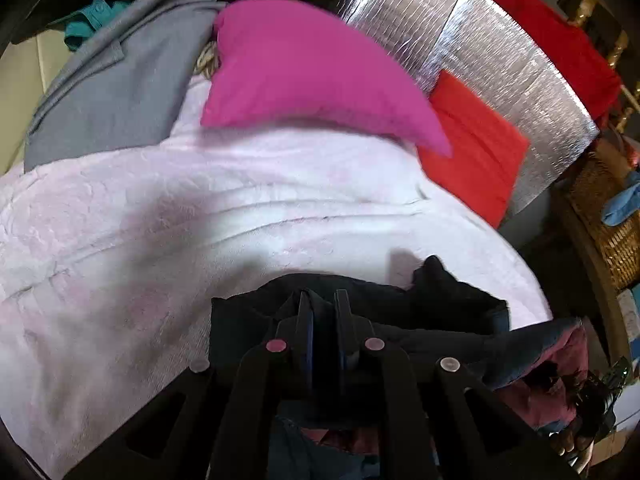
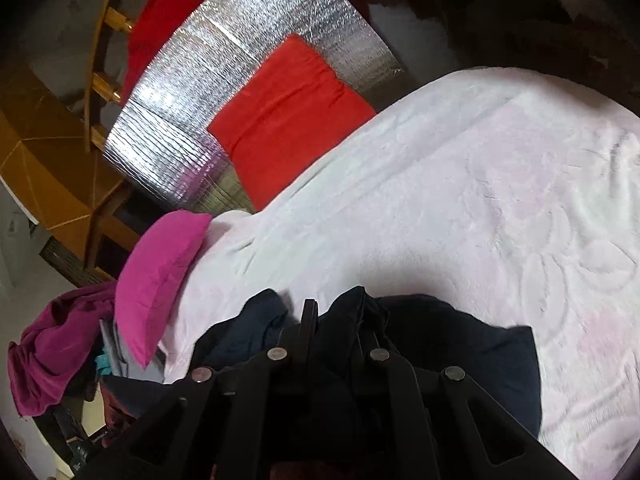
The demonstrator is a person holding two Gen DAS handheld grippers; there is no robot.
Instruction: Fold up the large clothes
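The dark navy garment (image 1: 452, 308) bunches right under both cameras, lying on the pale pink blanket (image 1: 160, 216) near its edge. The left gripper (image 1: 323, 300) has its 2 fingers nearly together, clamped on a fold of it; the right gripper (image 2: 336, 308) likewise pinches the cloth. A magenta cushion (image 1: 304, 68) and a red folded cloth (image 2: 288, 116) lie beyond.

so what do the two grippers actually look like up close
Both look alike. The left gripper and right gripper are matte black, with two narrow flat fingers on angular linkage arms. Four round pivot pins cross each, silvery to pinkish. The left one's fingers show blue inner edges. No cables, labels or sleeves are visible.
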